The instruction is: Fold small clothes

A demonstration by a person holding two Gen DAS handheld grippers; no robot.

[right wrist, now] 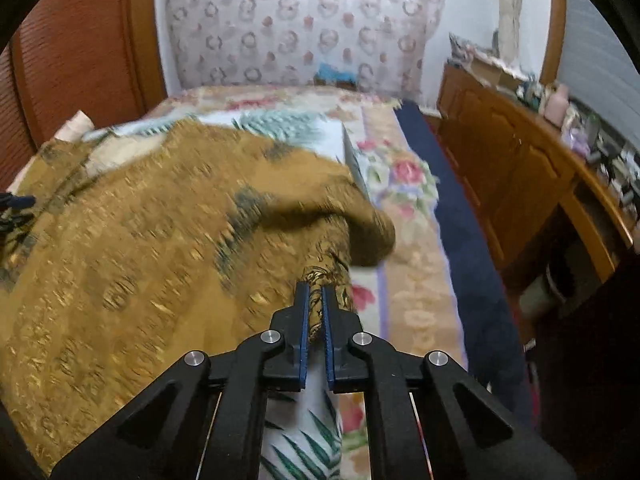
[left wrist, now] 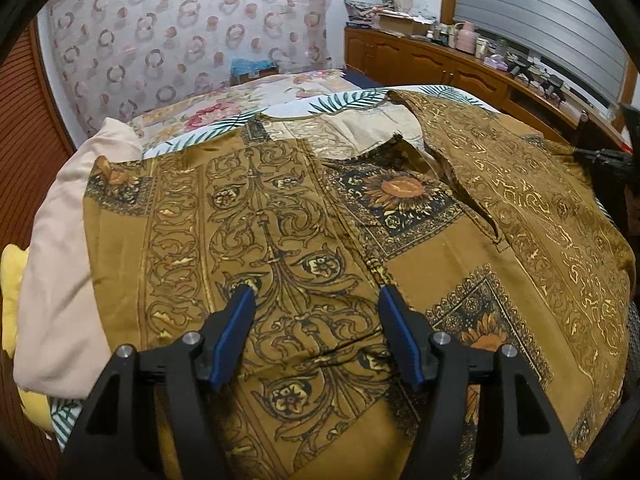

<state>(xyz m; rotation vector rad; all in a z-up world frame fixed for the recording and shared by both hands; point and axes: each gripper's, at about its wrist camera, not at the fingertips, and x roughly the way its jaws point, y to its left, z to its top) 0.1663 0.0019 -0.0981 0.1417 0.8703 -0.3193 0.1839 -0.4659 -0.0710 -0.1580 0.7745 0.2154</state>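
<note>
A mustard-gold patterned garment (left wrist: 304, 232) lies spread on the bed, with its right side folded over toward the middle. My left gripper (left wrist: 316, 296) is open and hovers just above the cloth, holding nothing. My right gripper (right wrist: 315, 292) is shut on the garment's edge (right wrist: 320, 280) and holds it lifted above the bed; the garment (right wrist: 160, 240) drapes to the left of it, blurred by motion.
A pink cloth (left wrist: 60, 264) and a yellow item (left wrist: 10, 280) lie left of the garment. The bed carries a leaf-print sheet (right wrist: 304, 440) and a floral cover (right wrist: 404, 184). A wooden cabinet (right wrist: 520, 176) with clutter runs along the right. A patterned curtain (left wrist: 192, 28) hangs behind.
</note>
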